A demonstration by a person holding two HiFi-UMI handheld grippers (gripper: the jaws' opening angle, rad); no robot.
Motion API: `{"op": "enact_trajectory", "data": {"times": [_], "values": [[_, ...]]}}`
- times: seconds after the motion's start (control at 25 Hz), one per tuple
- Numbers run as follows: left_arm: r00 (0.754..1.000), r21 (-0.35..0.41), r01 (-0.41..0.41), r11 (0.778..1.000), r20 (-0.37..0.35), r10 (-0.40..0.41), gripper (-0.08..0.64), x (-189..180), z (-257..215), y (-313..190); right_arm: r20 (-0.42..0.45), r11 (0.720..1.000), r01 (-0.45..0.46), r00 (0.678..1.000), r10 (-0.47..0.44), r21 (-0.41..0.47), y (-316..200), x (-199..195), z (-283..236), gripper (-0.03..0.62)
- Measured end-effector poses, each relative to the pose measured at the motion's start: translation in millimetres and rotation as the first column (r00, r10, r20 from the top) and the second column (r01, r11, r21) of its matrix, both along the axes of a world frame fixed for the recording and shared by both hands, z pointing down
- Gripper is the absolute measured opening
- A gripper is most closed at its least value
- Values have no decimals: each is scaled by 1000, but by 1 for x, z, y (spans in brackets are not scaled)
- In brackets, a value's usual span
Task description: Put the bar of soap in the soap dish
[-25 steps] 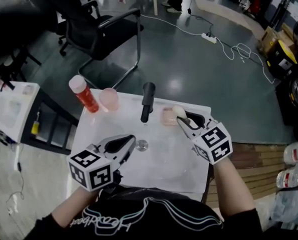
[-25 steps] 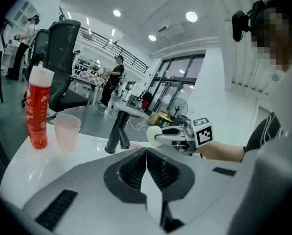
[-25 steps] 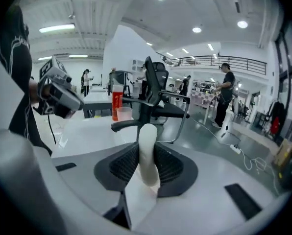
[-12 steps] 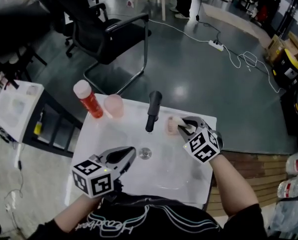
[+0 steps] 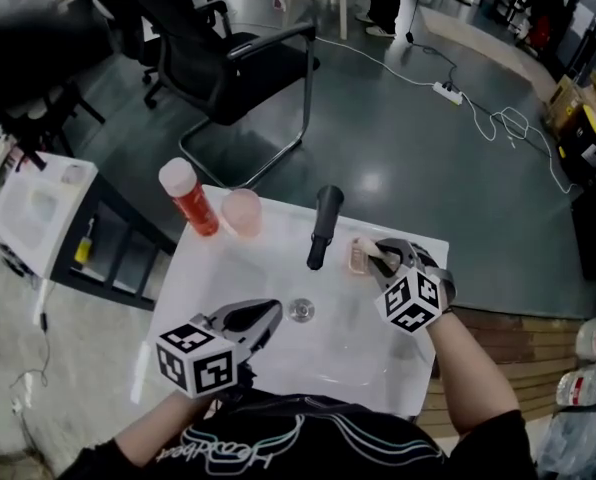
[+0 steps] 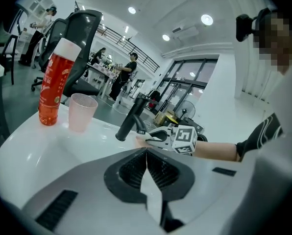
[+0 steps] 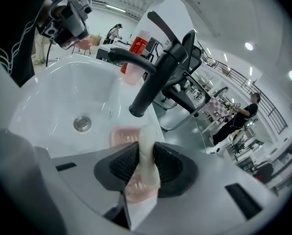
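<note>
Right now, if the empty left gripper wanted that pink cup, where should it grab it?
Probably across the pink cup's mid-wall, coming in level from the basin side. It stands upright and tapers downward. The red bottle stands close beside it, so one jaw must slip between them.

Brought my right gripper (image 7: 147, 153) down and rolled it: soap bar (image 7: 145, 141) now tilted just above pink soap dish (image 7: 120, 136), no longer raised level. My left gripper (image 6: 147, 160) sank slightly.
</note>
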State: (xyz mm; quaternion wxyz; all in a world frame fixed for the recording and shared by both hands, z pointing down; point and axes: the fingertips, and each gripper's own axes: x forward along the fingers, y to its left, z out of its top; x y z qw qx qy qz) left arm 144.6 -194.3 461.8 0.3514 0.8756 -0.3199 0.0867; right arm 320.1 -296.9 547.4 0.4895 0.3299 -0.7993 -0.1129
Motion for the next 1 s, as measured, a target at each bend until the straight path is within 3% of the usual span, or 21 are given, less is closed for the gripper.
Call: {"op": "enact_trajectory", "data": {"times": [0.16,0.4,0.64,0.76,0.88,1.0], "values": [[1000,-3,4,1000,-12,-4,23,0,1,0,38,998,-4,999,7,-55,2,-4,4,130],[999,-2,39,999,-18,-39,23,-9,0,0,158,987,-67,983,90,-145,4,-4,3,212],[999,2,33,999,-17,-33,23,-3,-3,1,342,972,-116,922,182,-204,15,-10,-22,281],[1000,14,20,1000,-19,-20,23,5,-8,0,492,964,-151,836,243,-220,23,-13,-49,282],[999,26,3,1000,-35,-2,23,14,-17,0,670,951,-178,676,306,-254,39,-15,-84,281],[998,46,-25,999,-57,28,23,26,-28,0,794,952,-153,525,305,-265,65,-19,-117,267]]}}
